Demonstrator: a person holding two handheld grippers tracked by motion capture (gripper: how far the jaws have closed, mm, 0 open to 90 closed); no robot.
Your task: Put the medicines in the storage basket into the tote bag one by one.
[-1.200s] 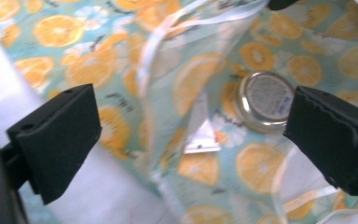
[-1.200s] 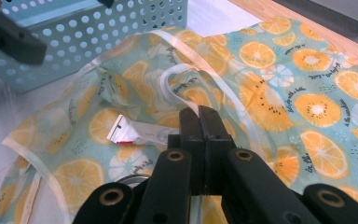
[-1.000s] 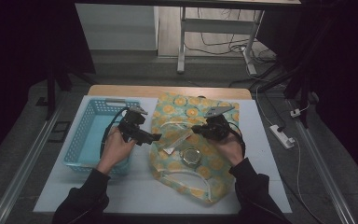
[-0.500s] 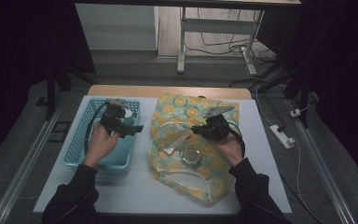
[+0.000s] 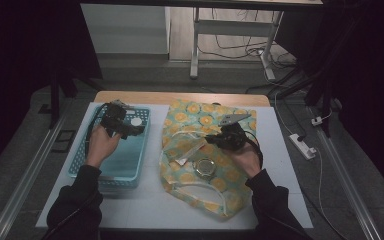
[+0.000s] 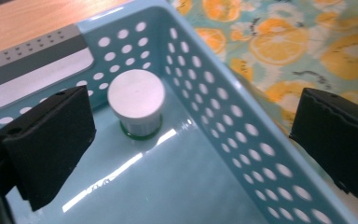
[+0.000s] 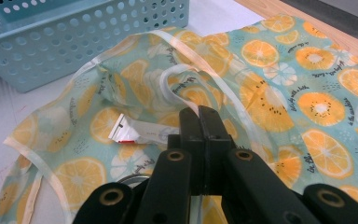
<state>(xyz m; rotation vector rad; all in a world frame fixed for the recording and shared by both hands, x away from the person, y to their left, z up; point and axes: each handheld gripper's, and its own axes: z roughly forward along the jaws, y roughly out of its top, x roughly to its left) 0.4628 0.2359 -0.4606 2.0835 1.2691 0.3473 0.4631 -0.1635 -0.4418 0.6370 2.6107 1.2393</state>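
Note:
My left gripper (image 5: 131, 128) hangs over the far end of a blue perforated basket (image 5: 80, 166), its jaws wide open with nothing between them. In the left gripper view a small white-lidded jar (image 6: 137, 100) stands in the basket's corner (image 6: 223, 116), just past the open left gripper (image 6: 193, 140). The same jar (image 5: 136, 121) sits just right of that gripper. My right gripper (image 5: 212, 140) rests on an orange-print mesh bag (image 5: 200, 116). In its own view the right gripper (image 7: 199, 114) is shut on the bag's white-trimmed edge (image 7: 177, 100). A tube (image 7: 140, 133) and a round tin (image 5: 205, 167) lie inside the bag.
The white table top (image 5: 145, 210) has a wooden strip (image 5: 180, 97) along its far edge. A power strip (image 5: 302, 146) lies off the table's right side. Metal desk legs (image 5: 195, 45) stand beyond the table.
My left gripper has moved left from the basket's right edge to over its far end. The right gripper and the bag have kept still.

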